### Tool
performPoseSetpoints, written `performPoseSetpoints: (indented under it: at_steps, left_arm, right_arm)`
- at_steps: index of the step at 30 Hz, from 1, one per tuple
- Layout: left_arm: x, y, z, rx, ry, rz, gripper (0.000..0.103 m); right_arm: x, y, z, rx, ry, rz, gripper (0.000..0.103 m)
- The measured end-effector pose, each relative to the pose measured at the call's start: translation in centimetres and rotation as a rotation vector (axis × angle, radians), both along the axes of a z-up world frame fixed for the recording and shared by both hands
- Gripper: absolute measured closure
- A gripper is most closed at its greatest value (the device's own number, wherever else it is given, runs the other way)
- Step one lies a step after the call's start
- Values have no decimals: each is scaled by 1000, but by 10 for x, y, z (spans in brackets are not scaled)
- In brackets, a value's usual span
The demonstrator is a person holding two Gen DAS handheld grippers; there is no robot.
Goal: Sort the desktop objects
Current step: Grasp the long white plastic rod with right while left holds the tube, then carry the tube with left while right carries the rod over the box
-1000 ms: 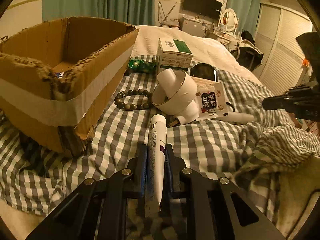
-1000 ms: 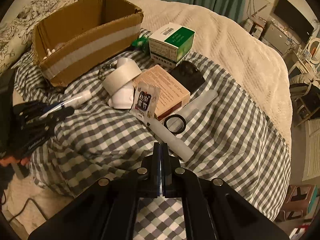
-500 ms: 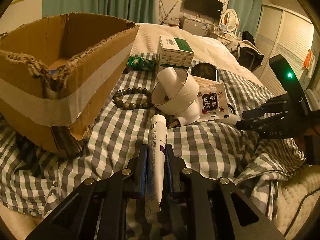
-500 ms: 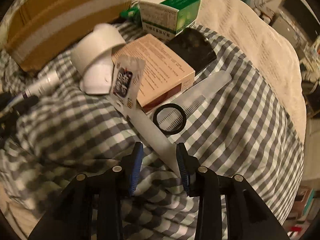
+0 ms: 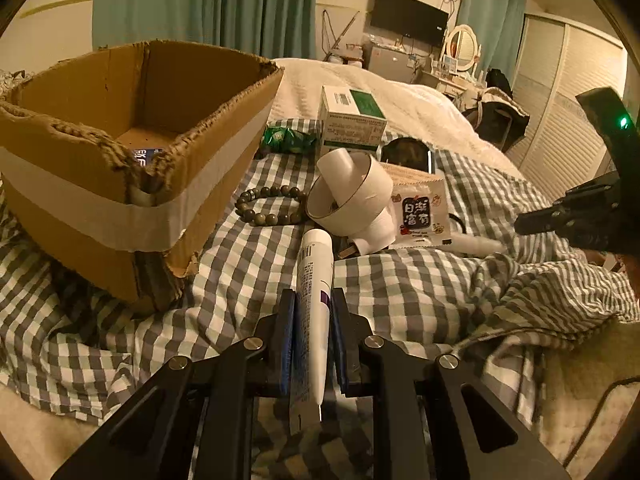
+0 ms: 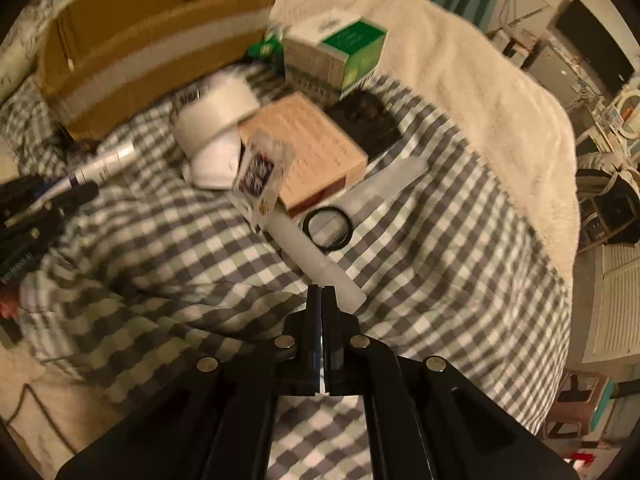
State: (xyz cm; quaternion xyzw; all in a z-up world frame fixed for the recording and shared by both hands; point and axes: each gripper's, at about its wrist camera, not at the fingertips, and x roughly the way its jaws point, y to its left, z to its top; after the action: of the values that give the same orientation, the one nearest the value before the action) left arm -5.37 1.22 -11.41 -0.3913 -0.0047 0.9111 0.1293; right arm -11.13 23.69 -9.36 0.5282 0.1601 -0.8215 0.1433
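Observation:
My left gripper (image 5: pixel 312 300) is shut on a white tube (image 5: pixel 314 280) with a purple band, held above the checked cloth. The tube also shows in the right wrist view (image 6: pixel 106 162). A cardboard box (image 5: pixel 120 152) stands to the left of it, open at the top. My right gripper (image 6: pixel 321 294) is shut with nothing between its fingers, just in front of the end of a long white tube (image 6: pixel 316 256) on the cloth. The right gripper shows at the right edge of the left wrist view (image 5: pixel 532 222).
On the cloth lie a bead bracelet (image 5: pixel 270 210), a white fan-like gadget (image 5: pixel 348 196), a snack sachet (image 5: pixel 418 214), a tan box (image 6: pixel 308 148), a black ring (image 6: pixel 327 228), a clear comb (image 6: pixel 384 184), a green-white carton (image 5: pixel 352 124) and a dark phone (image 6: pixel 368 120).
My right gripper opened near the long white tube, then drew back and shut empty. The left gripper holds the tube as before, shifted slightly.

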Motion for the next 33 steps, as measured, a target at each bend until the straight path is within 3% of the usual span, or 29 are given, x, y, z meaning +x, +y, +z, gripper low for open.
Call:
performPoseSetpoints:
  at_steps: [4,5,6,8,14,17,19,20,21,26,33]
  left_arm:
    - [5,-4,3,12,6,15,87]
    - [5,-4,3,16,2,15,87]
    - [5,-4,3,20,-2,17,87]
    - [3,-5,2,25,-6,18,87]
    - [-5,-3,-6,25,-22,14,87]
    - [-12,-3,-13,28,-43,17,87]
    - [-17,-3,-16,26,-50,22,87]
    - [-19,-3,-17,26,-54,24,87]
    - [-19,-4,-17,27,-54,26,87]
    - [-15,-7,-14,29,-51,35,87]
    - [-4,-9,1,53,-10,33,87]
  right_arm:
    - [6,0,14,-29,45,-3,102]
    - [5,0,15,-33,46,-3,95]
    - [3,0,14,-32,49,-6,79]
    - [-3,-1,6,-24,49,-11,62]
    - [-32,1,-34,14,-18,12,62]
    - [-37,1,-62,25,-95,41,61]
    - [-38,1,-67,26,-92,55,61]
    - [-40,2,-67,25,-107,47,62]
    - [-41,3,-65,31,-117,40,77]
    - [-28,0,-48,73,-110,61,83]
    - [8,16,4,43,-34,14,85]
